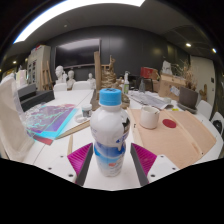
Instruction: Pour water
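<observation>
A white plastic bottle point(109, 135) with a blue cap and a blue-and-pink label stands upright on the white table point(62, 163). It sits between the two fingers of my gripper point(112, 152), which is open. The left pink pad point(82, 157) lies close against the bottle's side, while a small gap shows at the right pad point(143, 158). A small white cup point(149, 117) stands on the table beyond the bottle, a little to its right.
A colourful book point(52, 120) lies to the left of the bottle. A red round coaster point(169, 123) rests on a tan board point(183, 140) right of the cup. Chairs, shelves and clutter fill the room behind.
</observation>
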{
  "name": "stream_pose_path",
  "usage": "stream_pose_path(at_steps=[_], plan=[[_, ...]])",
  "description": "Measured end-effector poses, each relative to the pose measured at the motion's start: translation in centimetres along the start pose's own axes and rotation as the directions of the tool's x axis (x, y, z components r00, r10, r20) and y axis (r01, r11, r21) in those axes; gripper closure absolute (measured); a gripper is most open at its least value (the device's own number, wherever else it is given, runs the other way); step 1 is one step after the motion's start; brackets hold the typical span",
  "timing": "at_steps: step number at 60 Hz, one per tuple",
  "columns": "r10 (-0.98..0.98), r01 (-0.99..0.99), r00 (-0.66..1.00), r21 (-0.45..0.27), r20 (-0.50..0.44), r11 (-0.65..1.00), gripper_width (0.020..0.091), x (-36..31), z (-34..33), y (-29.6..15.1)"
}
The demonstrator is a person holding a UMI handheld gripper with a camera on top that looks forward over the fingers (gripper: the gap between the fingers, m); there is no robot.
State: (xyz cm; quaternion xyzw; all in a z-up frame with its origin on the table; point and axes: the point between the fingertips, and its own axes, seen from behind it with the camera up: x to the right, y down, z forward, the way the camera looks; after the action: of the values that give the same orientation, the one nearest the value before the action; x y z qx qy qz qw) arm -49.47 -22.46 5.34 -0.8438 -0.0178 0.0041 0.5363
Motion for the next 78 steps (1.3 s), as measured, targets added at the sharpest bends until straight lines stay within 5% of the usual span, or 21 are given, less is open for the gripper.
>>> stream_pose_path(at_steps=[6,17,33,45,50,57,67,78], plan=[[0.011,-0.011,1.0,0.007,0.0,1.0,0.0578,-0.2,1.8,0.2],[0.005,-0.004,1.0,0.026,-0.021,1.0,0.0706,0.1,1.7,0.0],[0.009,-0.01,1.0,0.046,0.019,0.999,0.0748,-0.8,2.0,-4.3],[0.334,-0.355,0.924,0.092,0.187,0.93,0.0749,-1.7,4.4,-14.4],[0.547,-0.582,0.782,0.037,0.299,0.812,0.0748,-1.9,6.0,-18.2],[0.815,-0.853,0.421,-0.132,0.399,0.505,0.0751,-1.1,9.2,-21.8],[0.928,-0.951,-0.082,-0.308,0.365,0.037,0.0753,2.6,13.7,-22.9],[0.876,-0.869,-0.401,-0.416,0.27,-0.269,0.0752,4.7,17.1,-20.8]])
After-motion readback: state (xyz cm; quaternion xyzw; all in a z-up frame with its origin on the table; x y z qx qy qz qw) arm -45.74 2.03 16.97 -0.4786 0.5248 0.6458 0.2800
